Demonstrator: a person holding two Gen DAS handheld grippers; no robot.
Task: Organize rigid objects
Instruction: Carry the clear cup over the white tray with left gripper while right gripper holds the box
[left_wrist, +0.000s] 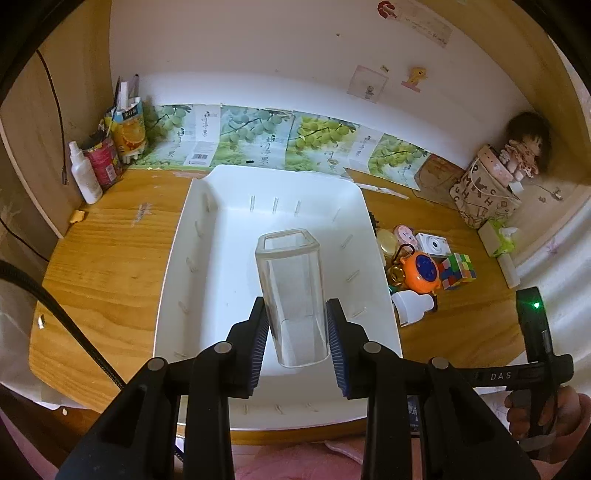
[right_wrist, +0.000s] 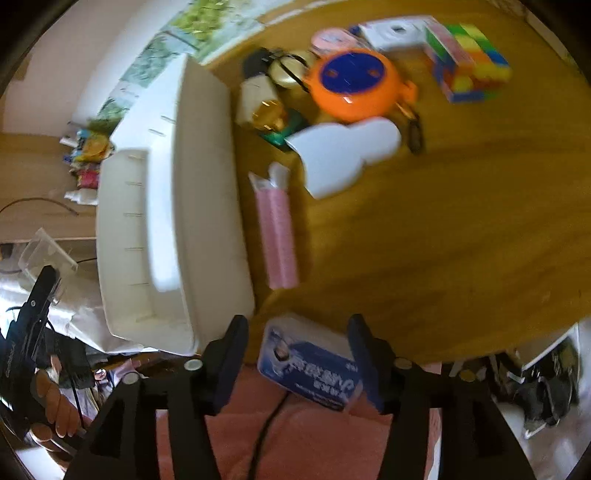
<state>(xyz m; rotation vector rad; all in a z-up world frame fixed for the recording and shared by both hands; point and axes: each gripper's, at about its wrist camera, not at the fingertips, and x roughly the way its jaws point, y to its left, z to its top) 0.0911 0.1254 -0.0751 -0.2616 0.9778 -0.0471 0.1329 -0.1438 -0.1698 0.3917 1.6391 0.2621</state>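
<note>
Left gripper (left_wrist: 297, 334) clamping clear container (left_wrist: 291, 295) over white tray (left_wrist: 184, 258): lower upright; right gripper (right_wrist: 299, 354) open astride blue box (right_wrist: 314, 365).

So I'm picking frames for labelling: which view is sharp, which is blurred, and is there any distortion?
Left wrist view: sharp; the clear container held by the left gripper over the white bin reads cleanly, though the fisheye bends the desk edges. Right wrist view: motion-smeared; the orange toy, cube and the blue box between the right gripper fingers are soft.
</note>
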